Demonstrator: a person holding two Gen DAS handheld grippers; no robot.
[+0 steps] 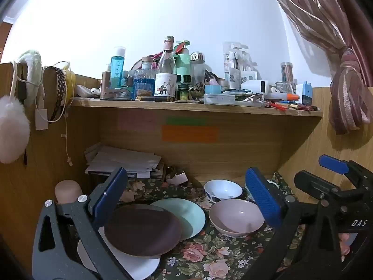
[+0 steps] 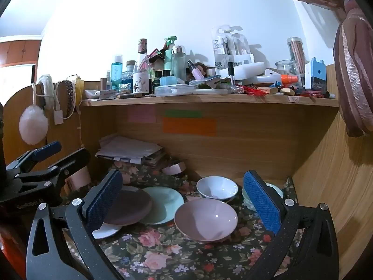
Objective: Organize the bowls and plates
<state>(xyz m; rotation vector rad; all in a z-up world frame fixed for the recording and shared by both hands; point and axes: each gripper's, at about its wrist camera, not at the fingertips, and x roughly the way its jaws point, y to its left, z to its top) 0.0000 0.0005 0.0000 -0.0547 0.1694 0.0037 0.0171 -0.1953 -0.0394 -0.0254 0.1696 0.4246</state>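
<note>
On the floral cloth lie a dark brown plate (image 1: 142,232) overlapping a white plate (image 1: 137,267) and a mint green plate (image 1: 186,214). To their right stand a pink bowl (image 1: 236,217), a white bowl (image 1: 222,190) behind it, and a pale bowl (image 2: 277,190) mostly hidden by a finger. My left gripper (image 1: 186,200) is open and empty above the plates. My right gripper (image 2: 184,200) is open and empty above the pink bowl (image 2: 206,219). In the right wrist view the brown plate (image 2: 130,206), mint plate (image 2: 163,204), white plate (image 2: 106,231) and white bowl (image 2: 216,187) also show.
A wooden shelf (image 1: 195,108) crowded with bottles and jars overhangs the desk. A stack of papers (image 1: 123,161) lies at the back left. Wooden walls close in the left and right sides. A curtain (image 1: 345,88) hangs at the right.
</note>
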